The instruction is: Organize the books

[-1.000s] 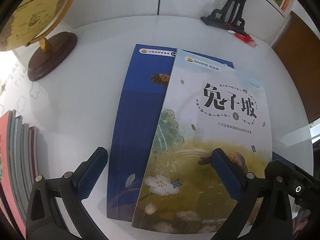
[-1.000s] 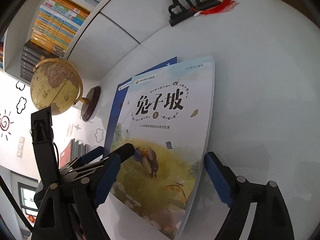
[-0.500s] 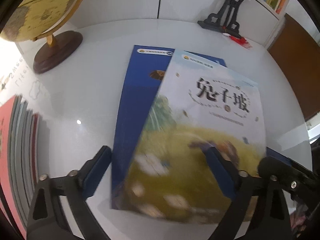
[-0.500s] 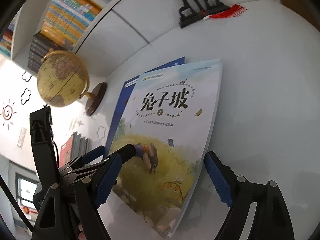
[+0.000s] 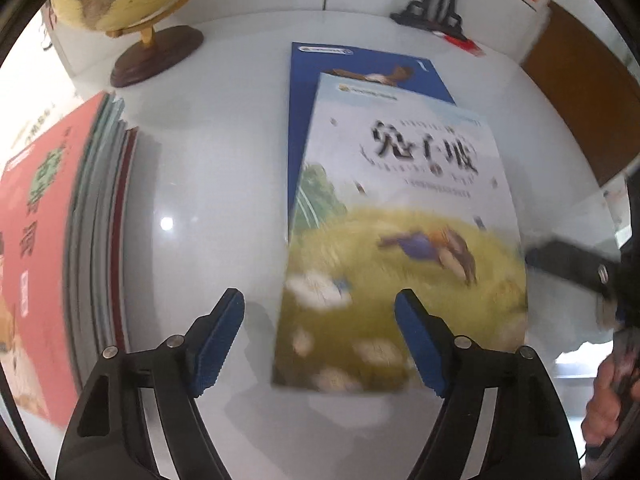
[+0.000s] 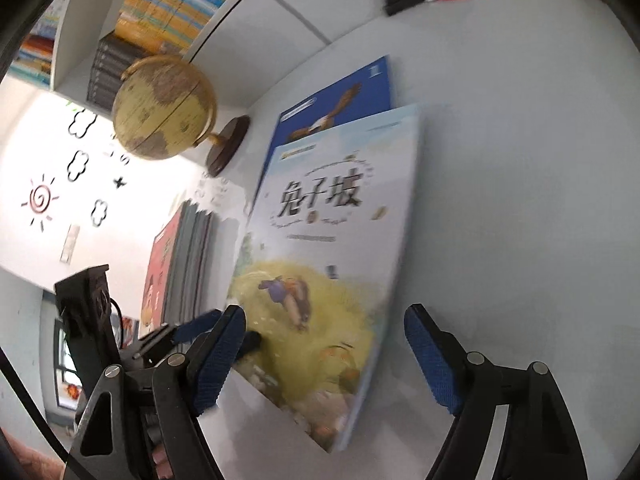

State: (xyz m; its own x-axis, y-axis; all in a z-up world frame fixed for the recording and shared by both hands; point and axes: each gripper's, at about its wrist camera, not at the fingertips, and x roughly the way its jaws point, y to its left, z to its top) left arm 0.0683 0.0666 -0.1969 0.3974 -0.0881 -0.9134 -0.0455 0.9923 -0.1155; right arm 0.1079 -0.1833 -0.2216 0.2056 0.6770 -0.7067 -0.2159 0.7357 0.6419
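1. We see a glossy white round table [image 5: 224,168] carrying everything, largest of all.
2. On it lies a pale illustrated paperback book with a meadow cover [image 5: 404,236], overlapping a dark blue paperback book [image 5: 300,120] beneath; both lie flat near the middle.
3. A stack of books topped by a red cover [image 5: 44,216] sits well apart at the table's left edge.
4. A yellow globe on a dark wooden base [image 6: 164,108] stands behind.
5. Our left gripper [image 5: 320,340] points steeply down, jaws spread and closing, its right pad over the pale book's lower corner, nothing pinched.
6. Our right gripper [image 6: 326,354] tilts shallower, jaws spread and closing, straddling that book's near edge without pressing.
7. Only the right view shows the bookshelf of coloured spines [image 6: 168,4]; only the left shows a person's hand [image 5: 608,404].
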